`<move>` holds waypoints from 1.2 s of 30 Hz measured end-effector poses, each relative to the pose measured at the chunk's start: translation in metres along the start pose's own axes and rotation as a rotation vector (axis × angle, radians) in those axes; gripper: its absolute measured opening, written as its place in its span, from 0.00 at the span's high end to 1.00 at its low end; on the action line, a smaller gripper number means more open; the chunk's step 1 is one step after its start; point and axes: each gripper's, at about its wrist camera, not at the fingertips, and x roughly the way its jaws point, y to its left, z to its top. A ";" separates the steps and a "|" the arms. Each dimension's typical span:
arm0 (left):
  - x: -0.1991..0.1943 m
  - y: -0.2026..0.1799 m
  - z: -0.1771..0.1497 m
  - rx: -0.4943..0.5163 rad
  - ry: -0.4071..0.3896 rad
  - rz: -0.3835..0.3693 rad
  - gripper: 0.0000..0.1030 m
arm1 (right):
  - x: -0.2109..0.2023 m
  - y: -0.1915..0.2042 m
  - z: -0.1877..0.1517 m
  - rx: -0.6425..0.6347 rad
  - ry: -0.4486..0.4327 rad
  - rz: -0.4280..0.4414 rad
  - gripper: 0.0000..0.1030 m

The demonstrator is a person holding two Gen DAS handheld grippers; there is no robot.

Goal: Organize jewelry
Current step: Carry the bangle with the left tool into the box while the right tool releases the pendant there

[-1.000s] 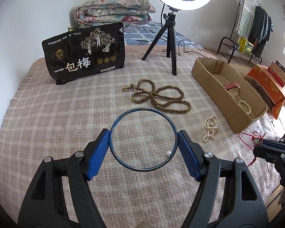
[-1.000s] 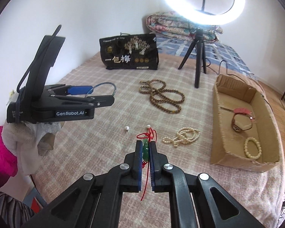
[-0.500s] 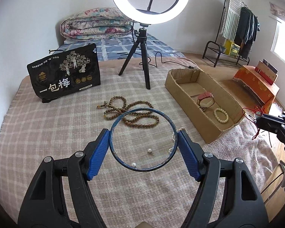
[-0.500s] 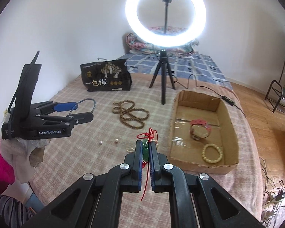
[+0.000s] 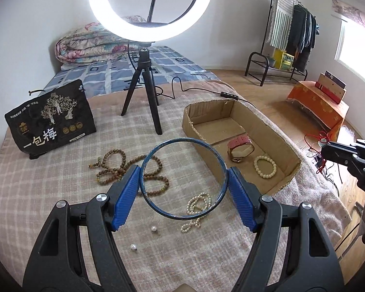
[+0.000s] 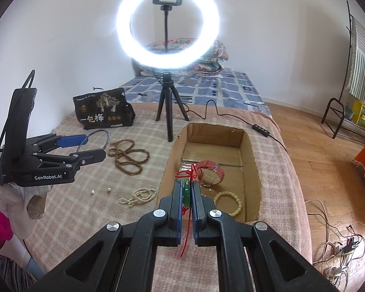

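My left gripper (image 5: 183,183) is shut on a blue bangle (image 5: 216,154), held above the checked blanket left of the cardboard box (image 5: 289,157); it also shows in the right wrist view (image 6: 92,143). My right gripper (image 6: 187,193) is shut on a green pendant on a red cord (image 6: 187,192), above the box's near left corner (image 6: 164,182). In the box lie a pink watch (image 6: 210,170) and a cream bead bracelet (image 6: 230,203). A brown bead necklace (image 5: 131,170), a pearl strand (image 5: 198,205) and two loose pearls (image 5: 154,228) lie on the blanket.
A ring light on a tripod (image 5: 146,82) stands behind the necklace, its cable trailing past the box. A black snack bag (image 5: 51,121) stands at the back left. A folded quilt (image 5: 92,46) lies further back. The bed edge drops to wooden floor on the right.
Both grippers have risen and swung right toward the box, each keeping its item. The right gripper now hangs over the box's near left corner.
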 end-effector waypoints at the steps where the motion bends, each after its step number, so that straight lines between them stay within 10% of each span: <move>1: 0.004 -0.002 0.004 -0.001 -0.001 -0.003 0.28 | 0.001 -0.003 0.001 0.002 0.000 -0.001 0.96; 36: 0.141 -0.038 0.075 0.003 0.063 -0.073 0.28 | 0.090 -0.029 -0.007 0.065 0.060 0.069 0.96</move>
